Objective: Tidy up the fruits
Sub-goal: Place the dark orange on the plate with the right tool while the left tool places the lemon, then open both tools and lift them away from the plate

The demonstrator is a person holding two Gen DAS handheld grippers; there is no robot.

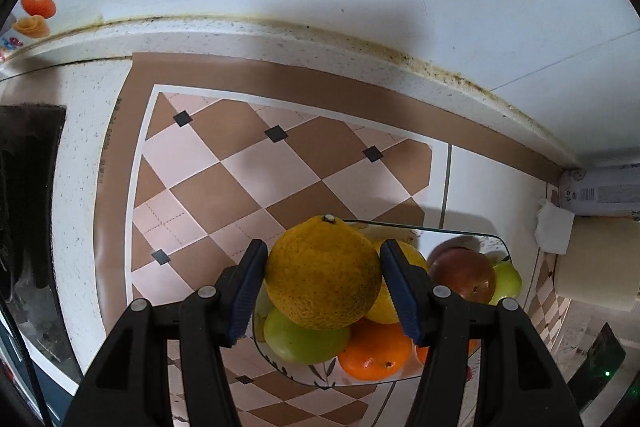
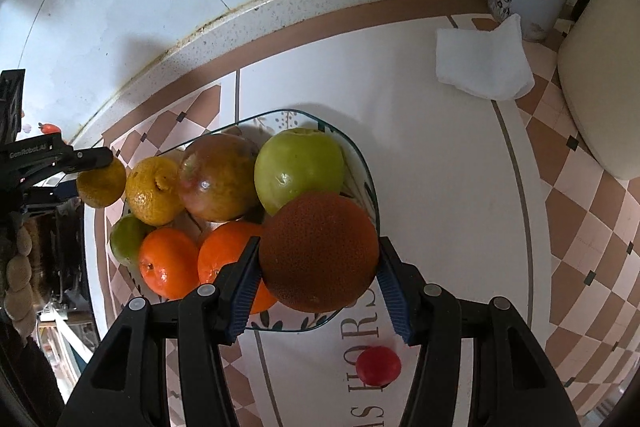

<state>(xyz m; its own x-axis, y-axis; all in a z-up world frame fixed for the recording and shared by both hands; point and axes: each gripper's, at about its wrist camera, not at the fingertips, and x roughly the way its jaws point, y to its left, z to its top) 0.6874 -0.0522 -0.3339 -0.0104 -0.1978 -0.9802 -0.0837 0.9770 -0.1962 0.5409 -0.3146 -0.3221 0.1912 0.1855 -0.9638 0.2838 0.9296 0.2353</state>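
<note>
Your left gripper (image 1: 322,291) pinches a yellow citrus (image 1: 322,273); your right gripper (image 2: 318,283) pinches a dark orange (image 2: 319,253). The plate (image 2: 280,117) holds two oranges (image 2: 169,263), two green apples (image 2: 299,169), one lemon (image 2: 154,190), one reddish fruit (image 2: 218,177).

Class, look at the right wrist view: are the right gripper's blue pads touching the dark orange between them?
Touching. In the right wrist view both blue pads of the right gripper press the sides of the dark orange, with no gap visible on either side.

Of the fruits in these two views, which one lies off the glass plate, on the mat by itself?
The small red fruit, lying on the mat's lettering just beyond the glass plate. Every other fruit is either piled on the plate or clamped in a gripper.
</note>
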